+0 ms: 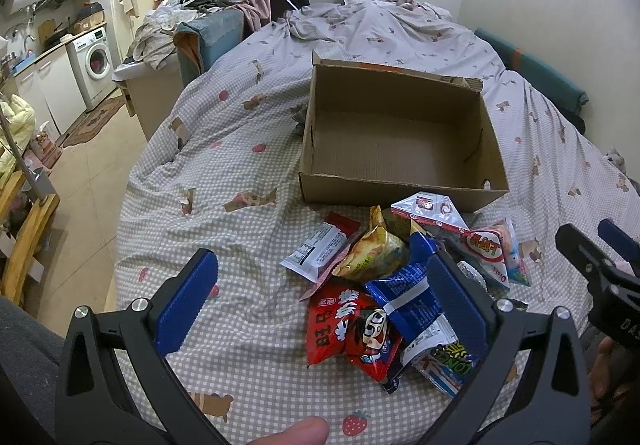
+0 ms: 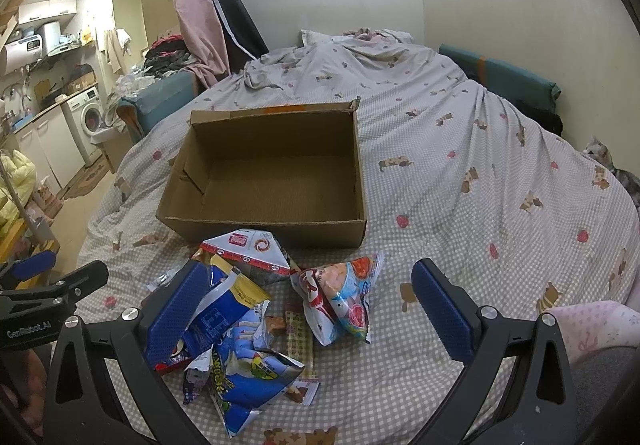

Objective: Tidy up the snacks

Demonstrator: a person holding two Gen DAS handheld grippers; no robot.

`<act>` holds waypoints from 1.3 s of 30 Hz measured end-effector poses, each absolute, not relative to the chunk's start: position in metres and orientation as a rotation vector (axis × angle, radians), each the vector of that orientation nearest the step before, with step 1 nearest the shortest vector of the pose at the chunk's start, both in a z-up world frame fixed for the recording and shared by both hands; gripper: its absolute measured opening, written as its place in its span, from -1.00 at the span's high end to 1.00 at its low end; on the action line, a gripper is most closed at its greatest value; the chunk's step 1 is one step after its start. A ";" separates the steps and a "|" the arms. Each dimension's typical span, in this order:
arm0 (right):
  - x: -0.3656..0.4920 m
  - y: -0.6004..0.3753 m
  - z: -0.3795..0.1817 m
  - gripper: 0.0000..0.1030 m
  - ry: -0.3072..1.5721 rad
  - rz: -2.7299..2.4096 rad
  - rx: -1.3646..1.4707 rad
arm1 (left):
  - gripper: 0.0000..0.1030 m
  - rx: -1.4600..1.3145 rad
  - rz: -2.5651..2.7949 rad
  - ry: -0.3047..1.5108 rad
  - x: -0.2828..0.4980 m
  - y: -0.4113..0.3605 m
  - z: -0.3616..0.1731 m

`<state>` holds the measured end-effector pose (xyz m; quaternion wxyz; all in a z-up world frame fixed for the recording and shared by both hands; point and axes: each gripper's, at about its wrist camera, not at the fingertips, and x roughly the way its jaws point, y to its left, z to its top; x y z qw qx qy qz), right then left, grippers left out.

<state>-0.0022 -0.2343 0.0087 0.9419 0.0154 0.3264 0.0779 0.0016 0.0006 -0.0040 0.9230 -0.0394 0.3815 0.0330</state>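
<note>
1. Left gripper [image 1: 320,305]: the blue-padded fingers [image 1: 186,301] are held wide apart and clamp nothing. They are poised low over the near edge of the snack pile; the right-hand pad overlaps a blue packet [image 1: 404,297] in the view, though contact cannot be told.
2. Right gripper [image 2: 312,313]: its fingers [image 2: 442,309] are likewise spread, with nothing held. A pink-and-white pouch [image 2: 340,301] lies between them, and a blue-and-yellow bag [image 2: 236,305] lies against the left pad.
3. Snack pile: the packets are heaped loosely on the checked bedsheet [image 2: 460,205], just in front of the box. A red packet [image 1: 352,329], a yellow-green bag [image 1: 376,257] and a white triangular packet [image 2: 248,249] are included; the last lies nearest the box wall.
4. Cardboard box [image 2: 264,223]: it stands open-topped and is seen empty. Its long axis runs across the view, its near long wall facing the pile.
5. Step judged: none of the packets is in the box, so the first pick appears to be in hand. The next move is judged to call for closing on a single packet, lifting it clear of its neighbours and carrying it forward over the near wall.
6. Orientation: the packets point in mixed directions; no common axis is seen.
</note>
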 end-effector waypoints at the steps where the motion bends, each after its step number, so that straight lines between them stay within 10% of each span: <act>1: -0.002 -0.234 0.009 -1.00 0.663 0.158 0.031 | -1.00 -0.080 0.064 0.782 0.002 0.000 -0.004; 39: -0.002 -0.235 0.007 -1.00 0.657 0.156 0.035 | -1.00 -0.082 0.063 0.784 0.002 0.000 0.000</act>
